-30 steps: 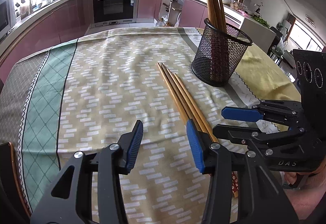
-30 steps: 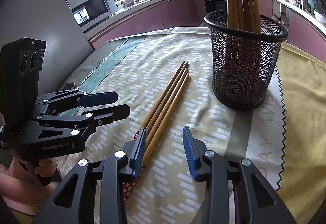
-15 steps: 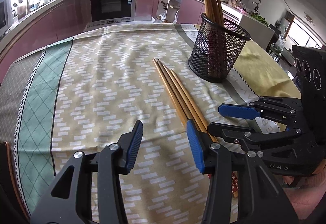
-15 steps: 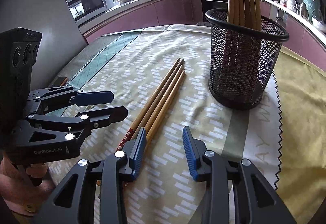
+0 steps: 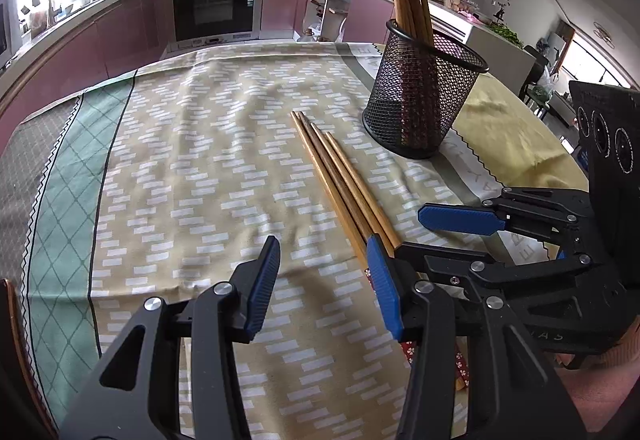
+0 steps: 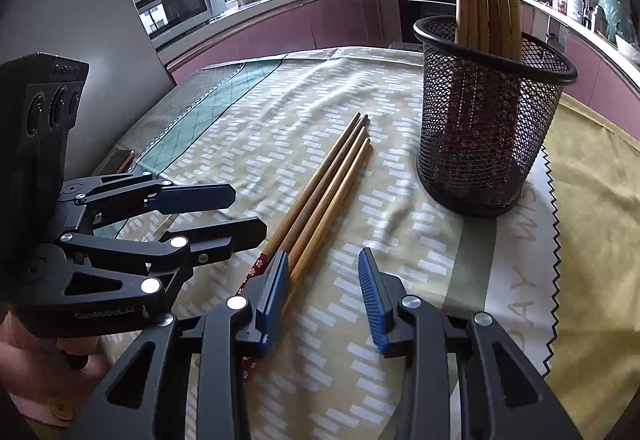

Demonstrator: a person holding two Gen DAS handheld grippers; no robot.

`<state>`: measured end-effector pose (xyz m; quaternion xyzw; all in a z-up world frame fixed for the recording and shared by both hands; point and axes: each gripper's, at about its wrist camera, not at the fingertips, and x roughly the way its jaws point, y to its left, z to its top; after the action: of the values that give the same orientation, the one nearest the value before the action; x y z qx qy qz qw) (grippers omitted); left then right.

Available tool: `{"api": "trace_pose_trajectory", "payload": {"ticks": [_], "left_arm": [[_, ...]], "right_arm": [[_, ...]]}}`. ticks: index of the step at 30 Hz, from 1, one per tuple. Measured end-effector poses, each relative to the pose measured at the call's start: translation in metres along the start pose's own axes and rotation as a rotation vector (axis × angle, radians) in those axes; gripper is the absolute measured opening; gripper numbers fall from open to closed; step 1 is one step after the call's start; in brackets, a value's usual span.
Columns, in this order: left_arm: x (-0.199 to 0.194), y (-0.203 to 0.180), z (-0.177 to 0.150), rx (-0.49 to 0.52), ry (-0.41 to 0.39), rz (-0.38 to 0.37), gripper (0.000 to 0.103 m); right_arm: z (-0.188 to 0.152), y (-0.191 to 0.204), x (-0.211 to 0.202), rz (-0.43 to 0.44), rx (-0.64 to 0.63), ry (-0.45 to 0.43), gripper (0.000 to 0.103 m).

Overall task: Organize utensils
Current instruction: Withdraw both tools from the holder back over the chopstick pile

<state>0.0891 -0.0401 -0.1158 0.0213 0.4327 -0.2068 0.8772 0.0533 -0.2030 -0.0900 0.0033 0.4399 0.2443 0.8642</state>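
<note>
Kitchen tablecloth [image 5: 192, 160] – 4 chopsticks [image 5: 340, 180] flat, beside mesh holder [image 5: 420, 96]

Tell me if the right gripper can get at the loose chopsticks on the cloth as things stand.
Probably yes. The right gripper hangs open and empty, with the chopsticks lying flat just beside its left jaw. The left gripper sits close on the other side, though not across them.

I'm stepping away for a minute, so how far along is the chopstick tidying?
Partly done: several chopsticks already stand in the mesh holder. Nothing is in hand; the left tongs and right tongs are both open and empty. Four loose chopsticks are left lying on the tablecloth.
</note>
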Motion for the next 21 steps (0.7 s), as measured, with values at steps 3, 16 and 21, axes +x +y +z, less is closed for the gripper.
{"api": "trace_pose_trajectory", "payload": {"ticks": [3, 16, 21], "left_arm": [[0.002, -0.001, 0.000, 0.005, 0.004, 0.000, 0.045], [0.016, -0.007, 0.008, 0.041, 0.028, 0.017, 0.048], [0.017, -0.003, 0.009, 0.029, 0.035, 0.018, 0.041]], "right_arm": [[-0.001, -0.002, -0.001, -0.007, 0.002, 0.002, 0.034], [-0.001, -0.005, -0.002, -0.026, 0.014, 0.009, 0.033], [-0.001, -0.006, -0.002, -0.029, 0.015, 0.009, 0.032]]}}
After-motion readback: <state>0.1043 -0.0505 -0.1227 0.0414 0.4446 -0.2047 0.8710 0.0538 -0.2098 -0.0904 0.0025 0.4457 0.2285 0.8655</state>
